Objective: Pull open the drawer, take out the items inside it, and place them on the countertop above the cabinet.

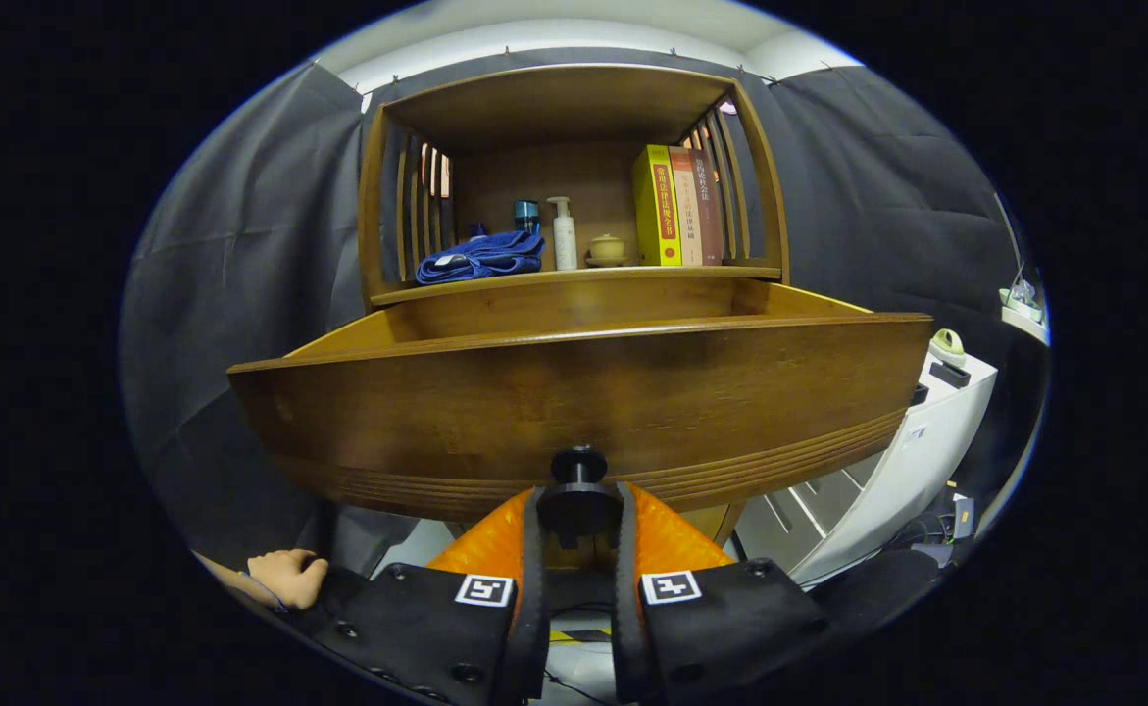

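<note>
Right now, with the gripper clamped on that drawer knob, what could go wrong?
1. The gripper holds only the small round black knob; an off-axis pull could let the fingers slip off.
2. The drawer already stands well out from the cabinet, so pulling much further may drop it off its runners.
3. A jolt could topple the pump bottle standing beside the blue cloth on the countertop.

Countertop (pixel 574 276) holds blue cloth (pixel 480 257), pump bottle (pixel 564 233), books (pixel 676 206).
</note>
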Demonstrator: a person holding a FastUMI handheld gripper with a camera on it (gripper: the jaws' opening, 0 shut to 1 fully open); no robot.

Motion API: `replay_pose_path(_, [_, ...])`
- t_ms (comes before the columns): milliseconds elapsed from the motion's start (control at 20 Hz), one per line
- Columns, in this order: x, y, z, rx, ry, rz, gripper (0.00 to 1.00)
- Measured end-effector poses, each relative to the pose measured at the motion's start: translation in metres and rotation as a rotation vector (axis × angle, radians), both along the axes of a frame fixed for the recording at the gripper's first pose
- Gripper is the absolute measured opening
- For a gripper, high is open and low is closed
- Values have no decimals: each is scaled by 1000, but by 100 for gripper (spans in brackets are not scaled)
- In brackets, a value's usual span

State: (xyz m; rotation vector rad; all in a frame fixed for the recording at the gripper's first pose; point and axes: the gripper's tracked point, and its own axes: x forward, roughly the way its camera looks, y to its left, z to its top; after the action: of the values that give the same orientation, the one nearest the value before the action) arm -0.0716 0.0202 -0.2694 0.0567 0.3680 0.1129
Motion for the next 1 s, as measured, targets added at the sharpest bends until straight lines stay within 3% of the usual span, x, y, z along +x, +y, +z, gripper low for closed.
replay_pose_path(300, [-5,-4,19,69,18,-33,57])
replay_pose_path(500, [-5,-14,60,112,-5,-44,93])
replay_pose_path(750, [5,-25,118,82,-68,-45,99])
replay_pose_path(1000, [41,-21,162,40,-109,-40,99])
